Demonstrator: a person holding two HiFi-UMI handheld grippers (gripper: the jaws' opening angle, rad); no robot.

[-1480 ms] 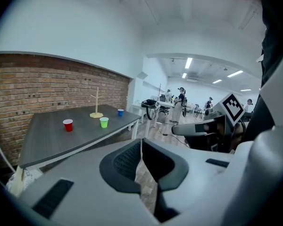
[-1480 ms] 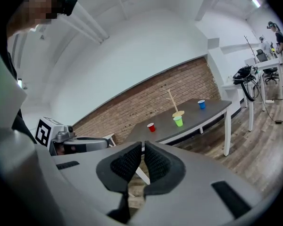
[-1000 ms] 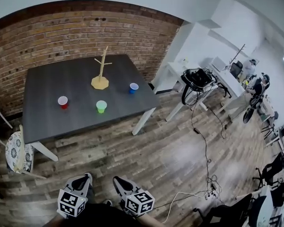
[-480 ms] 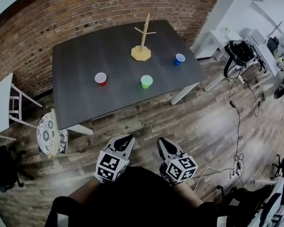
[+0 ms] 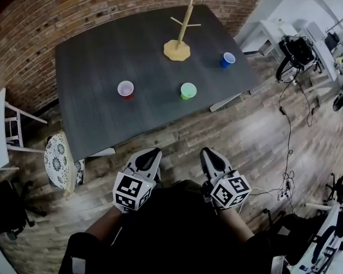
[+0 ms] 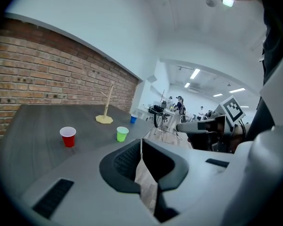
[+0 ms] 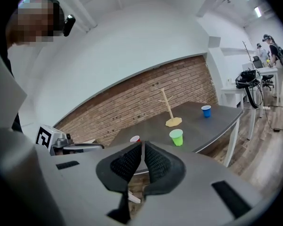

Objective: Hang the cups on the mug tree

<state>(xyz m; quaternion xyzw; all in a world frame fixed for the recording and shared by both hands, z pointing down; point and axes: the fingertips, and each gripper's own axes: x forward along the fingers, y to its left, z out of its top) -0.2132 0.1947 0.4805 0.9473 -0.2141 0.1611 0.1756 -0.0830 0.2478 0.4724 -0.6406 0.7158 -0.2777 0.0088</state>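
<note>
**Both grippers levelled toward the table**

Left gripper (image 5: 149, 155) and right gripper (image 5: 209, 153), side by side over the plank floor (image 5: 257, 141), point forward and slightly down, jaws clenched and empty. Beyond, the dark table (image 5: 97, 50) bears the red cup (image 5: 126, 89), green cup (image 5: 188, 91), blue cup (image 5: 228, 59) and, farthest, the mug tree (image 5: 180, 39), its pegs bare.

Head view: steeply down from above. Gripper views: low, along the jaws; all share table (image 5: 91, 96) well ahead.
</note>
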